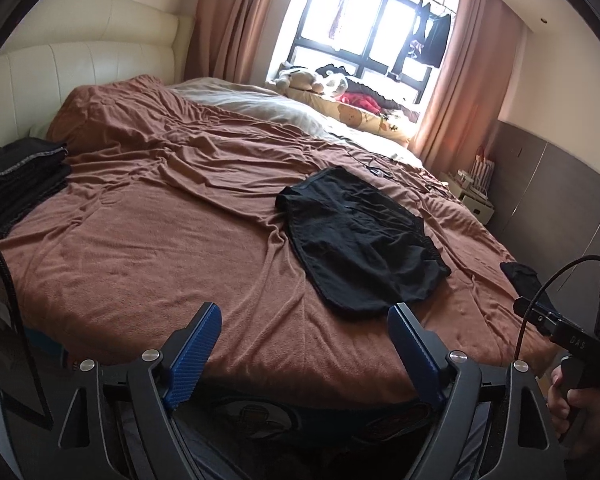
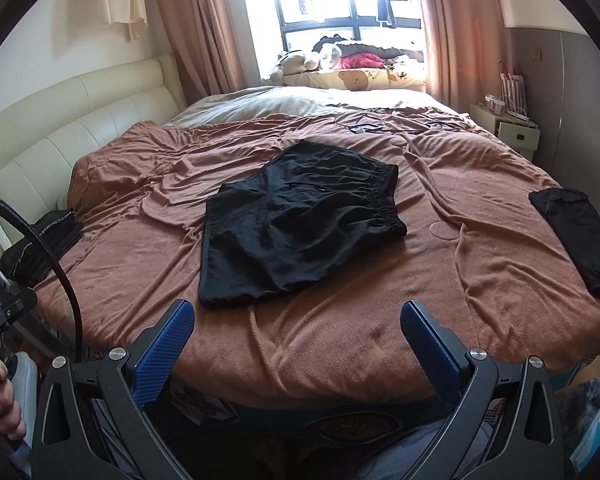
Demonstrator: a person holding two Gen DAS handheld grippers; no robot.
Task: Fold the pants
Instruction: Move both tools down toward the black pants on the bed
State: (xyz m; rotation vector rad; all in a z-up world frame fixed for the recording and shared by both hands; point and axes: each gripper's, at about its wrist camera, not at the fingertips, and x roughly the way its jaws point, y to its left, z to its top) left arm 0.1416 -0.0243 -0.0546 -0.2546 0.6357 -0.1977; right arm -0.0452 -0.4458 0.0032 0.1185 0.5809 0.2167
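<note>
Black shorts lie spread flat on the brown bed cover, waistband toward the right, leg hems toward the left. My left gripper stands open just short of the shorts' near edge, its blue pads bare. My right gripper is open too, hovering above the cover just in front of the shorts' near hem, nothing between its fingers. In the left wrist view the right gripper's handle shows at the right edge, held by a hand.
A stack of folded dark clothes sits at the bed's left edge. Another black garment lies at the right edge. Cables lie farther back on the cover. Pillows and soft toys line the window side; a nightstand stands at right.
</note>
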